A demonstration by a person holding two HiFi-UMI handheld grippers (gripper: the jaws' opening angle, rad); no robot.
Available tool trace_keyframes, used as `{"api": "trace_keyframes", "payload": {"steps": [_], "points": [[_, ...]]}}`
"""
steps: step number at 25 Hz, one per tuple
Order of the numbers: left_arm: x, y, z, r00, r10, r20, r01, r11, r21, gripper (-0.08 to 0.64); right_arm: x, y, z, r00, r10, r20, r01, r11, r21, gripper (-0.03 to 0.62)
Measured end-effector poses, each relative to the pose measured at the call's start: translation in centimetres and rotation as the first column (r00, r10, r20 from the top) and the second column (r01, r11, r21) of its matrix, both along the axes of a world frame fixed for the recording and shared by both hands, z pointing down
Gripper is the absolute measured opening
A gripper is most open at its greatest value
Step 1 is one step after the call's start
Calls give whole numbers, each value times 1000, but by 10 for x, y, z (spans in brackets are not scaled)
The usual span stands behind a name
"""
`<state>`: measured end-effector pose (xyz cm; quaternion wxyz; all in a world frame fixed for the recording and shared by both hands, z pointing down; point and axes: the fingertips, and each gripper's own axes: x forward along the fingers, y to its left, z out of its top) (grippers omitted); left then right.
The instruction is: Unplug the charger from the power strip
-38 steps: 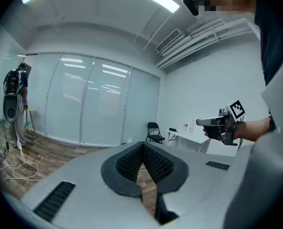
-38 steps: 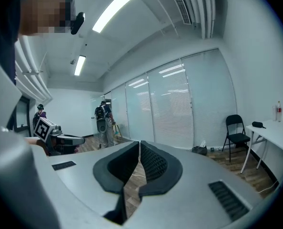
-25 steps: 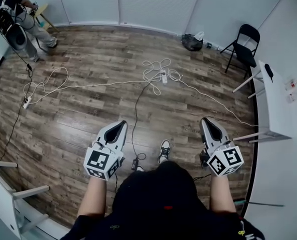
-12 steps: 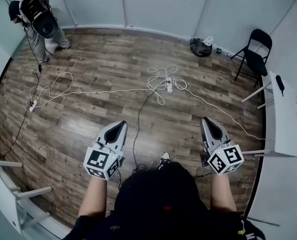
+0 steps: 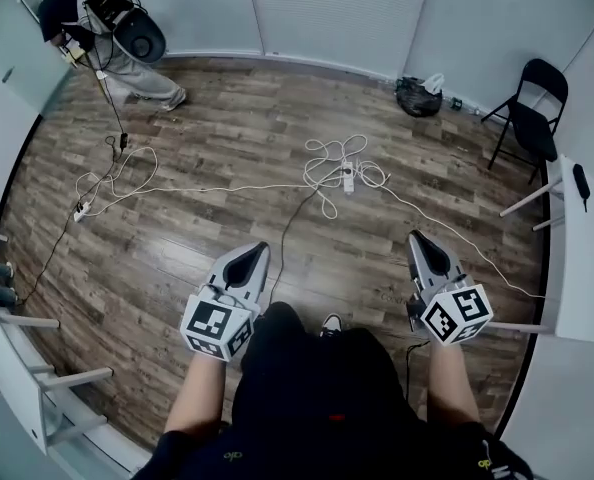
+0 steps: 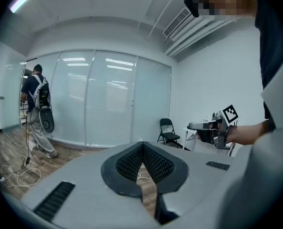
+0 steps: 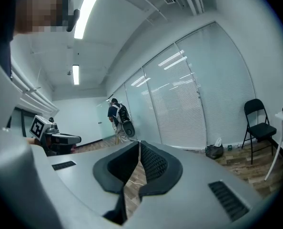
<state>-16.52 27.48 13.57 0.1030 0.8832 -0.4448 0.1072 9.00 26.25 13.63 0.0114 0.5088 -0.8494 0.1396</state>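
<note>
A white power strip (image 5: pixel 347 177) lies on the wood floor well ahead of me, amid loops of white cable (image 5: pixel 322 158). A dark cord (image 5: pixel 285 230) runs from it back toward my feet. I cannot make out the charger at this distance. My left gripper (image 5: pixel 256 253) and right gripper (image 5: pixel 417 238) are held at waist height, far short of the strip, both shut with nothing between the jaws. In the left gripper view the pads (image 6: pixel 142 149) meet at the tips; in the right gripper view the pads (image 7: pixel 138 147) meet too.
A second white strip (image 5: pixel 80 210) with a long cable lies at the left. A person with a backpack (image 5: pixel 102 18) stands at the far left. A black folding chair (image 5: pixel 537 108), a dark bag (image 5: pixel 417 96) and a white table (image 5: pixel 582 258) are at the right.
I have walked forward: the power strip and cables have shifted lower in the head view, and the far person has shifted right. Both grippers stay shut and held out in front.
</note>
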Motion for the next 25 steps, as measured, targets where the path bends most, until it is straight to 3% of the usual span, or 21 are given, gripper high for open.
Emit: {"api": "trace_keyframes", "payload": {"steps": [7, 17, 25], "points": [[20, -35, 9, 1000, 13, 2, -13, 999, -30, 18, 30, -28, 12, 999, 16, -41, -17, 999, -28, 29], [26, -141, 20, 997, 72, -27, -73, 997, -30, 18, 38, -105, 12, 991, 78, -111, -81, 997, -18, 29], [-1, -252, 20, 987, 148, -62, -151, 988, -42, 18, -5, -200, 2, 984, 115, -138, -120, 992, -30, 29]]}}
